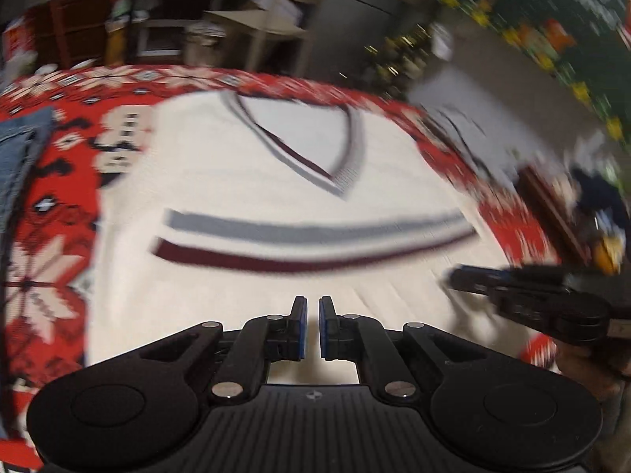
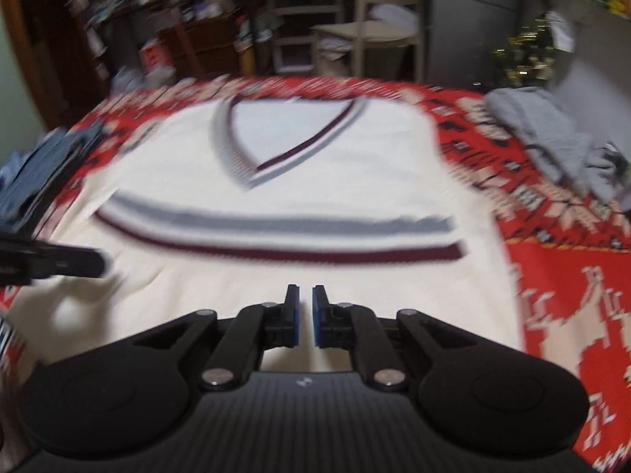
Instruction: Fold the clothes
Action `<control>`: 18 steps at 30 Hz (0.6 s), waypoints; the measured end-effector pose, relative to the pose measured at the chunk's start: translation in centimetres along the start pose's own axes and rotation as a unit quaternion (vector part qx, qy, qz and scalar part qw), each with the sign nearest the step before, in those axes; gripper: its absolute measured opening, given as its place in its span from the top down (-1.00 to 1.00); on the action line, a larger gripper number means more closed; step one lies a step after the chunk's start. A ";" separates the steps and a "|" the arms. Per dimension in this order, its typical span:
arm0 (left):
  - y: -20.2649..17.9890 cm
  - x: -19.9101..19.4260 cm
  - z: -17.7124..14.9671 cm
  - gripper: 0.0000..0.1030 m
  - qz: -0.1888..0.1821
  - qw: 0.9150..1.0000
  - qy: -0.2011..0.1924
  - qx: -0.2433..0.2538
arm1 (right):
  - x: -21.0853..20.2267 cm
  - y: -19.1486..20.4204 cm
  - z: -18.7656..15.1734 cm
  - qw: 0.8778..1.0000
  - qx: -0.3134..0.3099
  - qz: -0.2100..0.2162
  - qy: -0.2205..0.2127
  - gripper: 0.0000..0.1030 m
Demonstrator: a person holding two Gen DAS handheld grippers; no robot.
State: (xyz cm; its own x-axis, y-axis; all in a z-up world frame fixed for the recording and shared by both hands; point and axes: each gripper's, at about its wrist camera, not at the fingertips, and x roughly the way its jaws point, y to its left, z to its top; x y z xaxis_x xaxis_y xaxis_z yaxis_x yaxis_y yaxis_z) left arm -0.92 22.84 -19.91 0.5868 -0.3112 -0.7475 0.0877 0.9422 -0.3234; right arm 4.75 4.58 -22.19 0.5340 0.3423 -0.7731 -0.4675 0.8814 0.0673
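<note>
1. A cream V-neck sweater (image 2: 276,149) with grey and maroon stripes lies flat, centred on the red patterned blanket (image 2: 560,276).
2. Left gripper (image 1: 312,307) and right gripper (image 2: 305,295) hover over its near hem, jaws nearly together, holding nothing.
3. Folded denim (image 2: 43,173) lies far left, grey clothes (image 2: 552,134) far right.

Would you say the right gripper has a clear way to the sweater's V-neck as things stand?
Probably yes. The right gripper is over the sweater's near part, and only flat knit lies between it and the V-neck. The left gripper is off to the side.
</note>
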 end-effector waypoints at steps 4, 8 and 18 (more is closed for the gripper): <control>-1.8 0.5 -1.7 0.88 -0.025 0.999 0.041 0.018 | -0.8 2.3 -1.8 0.999 -0.021 0.018 0.026 0.83; -2.7 0.2 -3.7 0.88 -0.033 0.997 0.060 0.030 | -2.4 2.9 -3.5 0.999 -0.024 0.032 0.036 0.81; -2.7 -1.2 -5.2 0.88 -0.046 0.998 0.034 0.010 | -5.8 5.6 -7.3 0.996 -0.077 0.052 0.017 0.80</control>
State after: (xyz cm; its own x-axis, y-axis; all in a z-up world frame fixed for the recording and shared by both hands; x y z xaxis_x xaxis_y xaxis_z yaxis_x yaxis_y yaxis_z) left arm -6.09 20.06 -21.18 0.5188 -0.4042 -0.7533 0.1559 0.9111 -0.3815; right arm -6.11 5.14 -21.99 0.4546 0.4150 -0.7881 -0.6222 0.7811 0.0525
